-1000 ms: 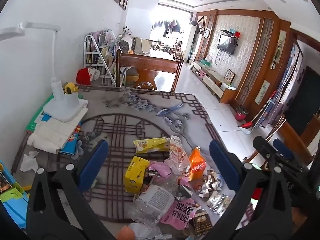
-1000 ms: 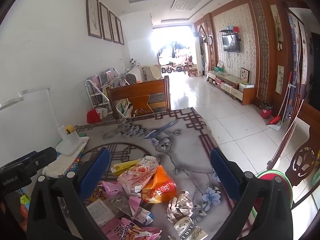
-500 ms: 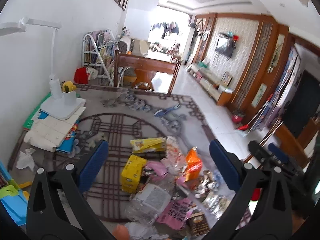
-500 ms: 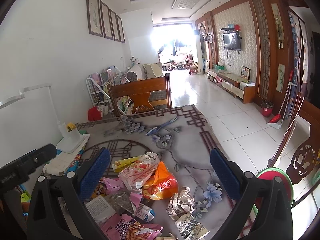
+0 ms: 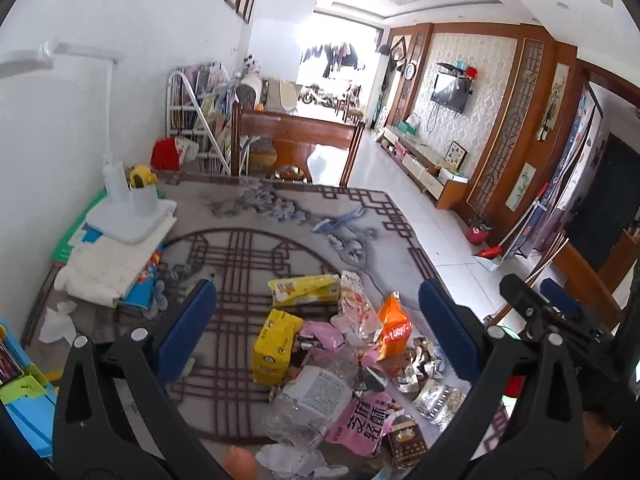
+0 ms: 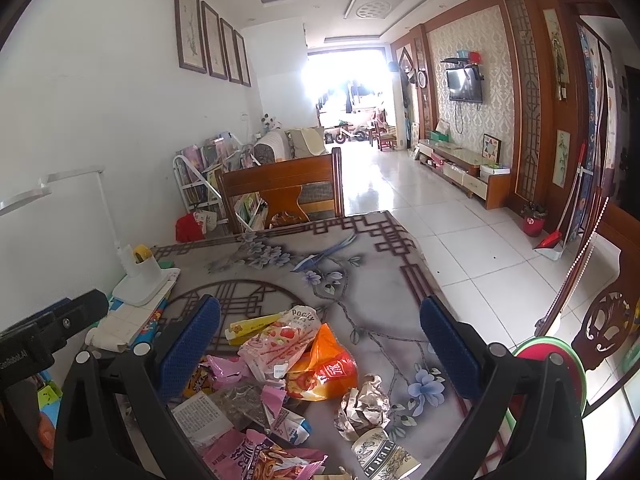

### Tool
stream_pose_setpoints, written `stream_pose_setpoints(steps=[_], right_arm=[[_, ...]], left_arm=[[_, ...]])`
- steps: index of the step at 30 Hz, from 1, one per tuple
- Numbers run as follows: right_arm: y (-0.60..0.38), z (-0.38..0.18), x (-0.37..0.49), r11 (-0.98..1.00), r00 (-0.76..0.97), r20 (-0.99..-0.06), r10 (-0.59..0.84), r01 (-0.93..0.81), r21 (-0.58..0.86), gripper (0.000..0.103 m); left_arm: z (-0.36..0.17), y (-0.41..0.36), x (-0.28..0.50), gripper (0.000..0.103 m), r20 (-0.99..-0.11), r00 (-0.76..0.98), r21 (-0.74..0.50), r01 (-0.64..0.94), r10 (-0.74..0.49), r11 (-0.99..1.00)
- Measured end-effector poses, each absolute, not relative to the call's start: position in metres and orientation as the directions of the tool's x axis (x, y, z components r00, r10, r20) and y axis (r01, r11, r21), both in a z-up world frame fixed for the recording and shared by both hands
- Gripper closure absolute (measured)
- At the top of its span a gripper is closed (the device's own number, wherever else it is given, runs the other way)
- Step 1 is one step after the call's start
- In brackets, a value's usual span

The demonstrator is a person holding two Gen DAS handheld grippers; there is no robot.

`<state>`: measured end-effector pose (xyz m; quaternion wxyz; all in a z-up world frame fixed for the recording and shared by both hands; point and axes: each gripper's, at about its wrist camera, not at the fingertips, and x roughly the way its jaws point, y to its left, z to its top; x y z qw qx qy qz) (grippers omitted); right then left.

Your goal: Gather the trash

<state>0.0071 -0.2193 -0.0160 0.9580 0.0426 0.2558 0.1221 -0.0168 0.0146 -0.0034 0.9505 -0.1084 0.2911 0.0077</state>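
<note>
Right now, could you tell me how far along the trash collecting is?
Nothing looks collected yet. The wrappers, among them the orange bag, the Pocky packet, the yellow box and the crumpled foil, all lie on the table. Nothing is in hand: the left gripper and right gripper are open above the pile. All the picking up is left.

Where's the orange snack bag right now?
The orange bag lies mid-pile on the table, in both views, tucked against the Pocky pack, with crumpled foil to its right.
</note>
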Motion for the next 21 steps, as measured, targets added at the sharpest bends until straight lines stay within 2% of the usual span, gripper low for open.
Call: stream_pose_setpoints(steps=[21], right_arm=[[-0.2147,-0.0172,0.0116,0.968,0.842,-0.478,0.252,-0.213,0.136,0.007]], left_arm=[[-0.0077,0.016,-0.0173,0.004,-0.571,0.82,-0.182,-0.09,-0.031,0.979]])
